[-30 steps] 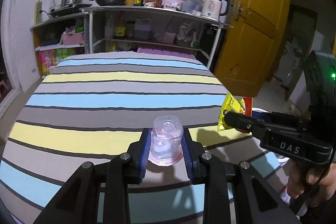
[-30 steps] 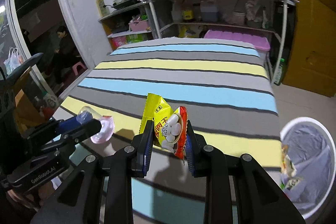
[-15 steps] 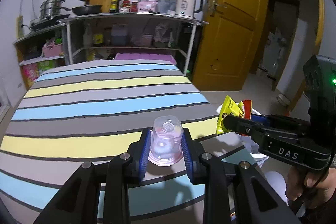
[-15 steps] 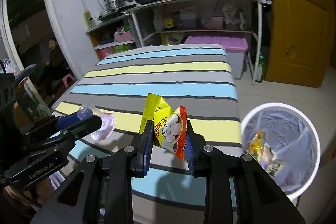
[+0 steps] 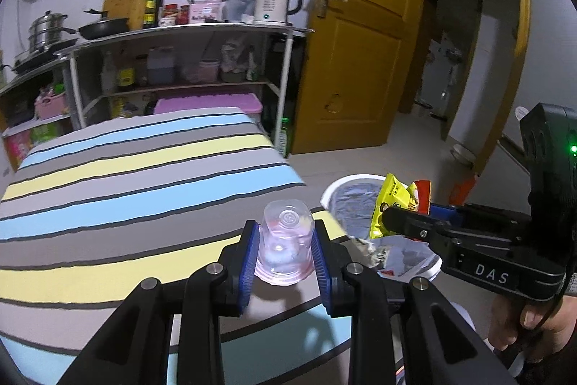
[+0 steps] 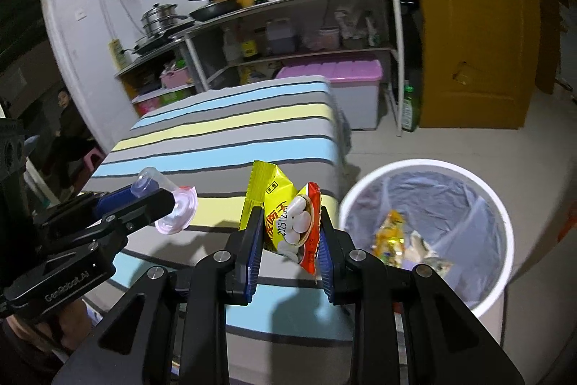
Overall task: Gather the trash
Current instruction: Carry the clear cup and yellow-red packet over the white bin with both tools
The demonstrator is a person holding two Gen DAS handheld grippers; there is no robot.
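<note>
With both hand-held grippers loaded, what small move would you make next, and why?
Probably carry the right hand-held gripper a little further right, over the white trash bin, before releasing. It is clamped on the yellow snack packet, which sits left of the bin's rim, over the striped bed's edge.

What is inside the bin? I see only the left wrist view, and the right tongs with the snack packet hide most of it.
Observer: The bin has a clear liner, with a few wrappers at the bottom. It is far from full.
Operator: Is the packet above the bin?
Observer: Not by the right wrist view. The snack packet in the right tongs appears left of the rim, in front of the striped bed.
Operator: How does my cup lie?
Observer: The left tongs hold the cup sideways, with its wide rim toward the packet.
</note>
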